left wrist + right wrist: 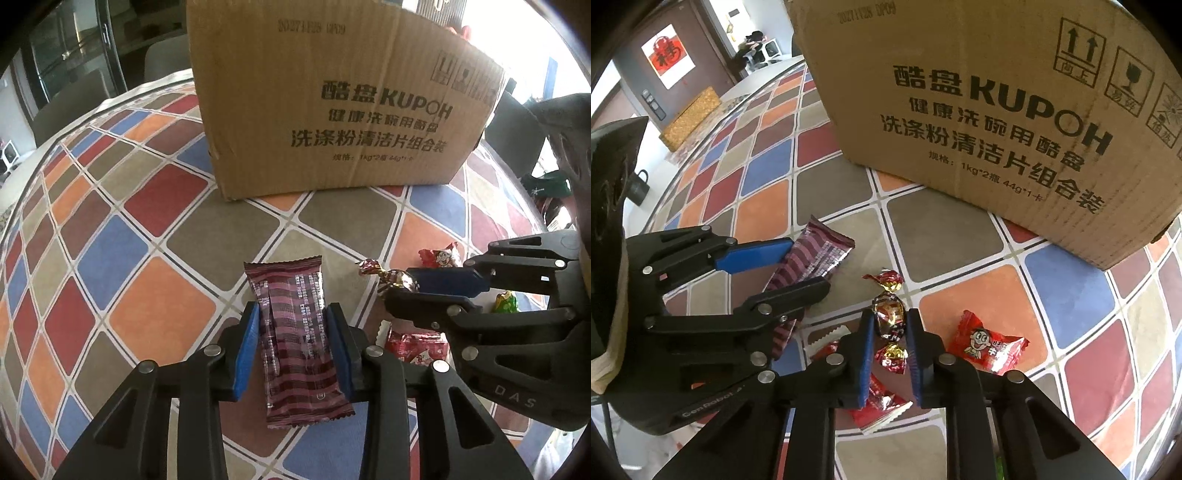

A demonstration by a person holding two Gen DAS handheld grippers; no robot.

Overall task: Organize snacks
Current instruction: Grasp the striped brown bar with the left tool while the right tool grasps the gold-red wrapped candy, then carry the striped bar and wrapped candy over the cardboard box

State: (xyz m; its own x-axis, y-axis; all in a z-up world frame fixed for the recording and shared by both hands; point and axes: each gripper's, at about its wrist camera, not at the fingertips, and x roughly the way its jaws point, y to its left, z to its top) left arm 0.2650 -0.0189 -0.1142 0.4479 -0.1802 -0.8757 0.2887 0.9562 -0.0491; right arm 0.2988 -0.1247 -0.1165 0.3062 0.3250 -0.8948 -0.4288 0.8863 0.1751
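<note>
2 grippers work side by side over a table (110, 229) covered in a cloth of red, blue, orange and grey squares. Left gripper (293, 334) has its blue pads pressed against both long edges of a maroon striped snack bar (295, 332), pinching it at mid-length; the bar's near end overhangs toward 6 o'clock in the left wrist view and its crimped far end points to 12 o'clock. In the right wrist view the same bar (816, 254) sits at 9 to 10 o'clock, tilted, caught between the left gripper's pads (798, 269).

Right gripper (891, 325) is pressed together on a twist-wrapped candy (889, 317) in red, gold and dark foil; the pads clamp the candy's body, 1 twisted end sticks out toward 12 o'clock and the other hangs toward 6 o'clock. From the left wrist view this candy (391, 278) shows at 3 o'clock, at the tip of the right gripper (406, 288).

Loose snacks on the cloth: 1 red candy with a cartoon face (986, 341) at 4 o'clock of the held candy, near but apart; 1 flat red packet (879, 402) under the right gripper's fingers at 6 o'clock; 1 green-wrapped sweet (506, 302) at the far right of the left wrist view, partly hidden.

1 cardboard box (979, 110) with printed black lettering stands on the table at 12 o'clock in both views, well apart from the snacks.
</note>
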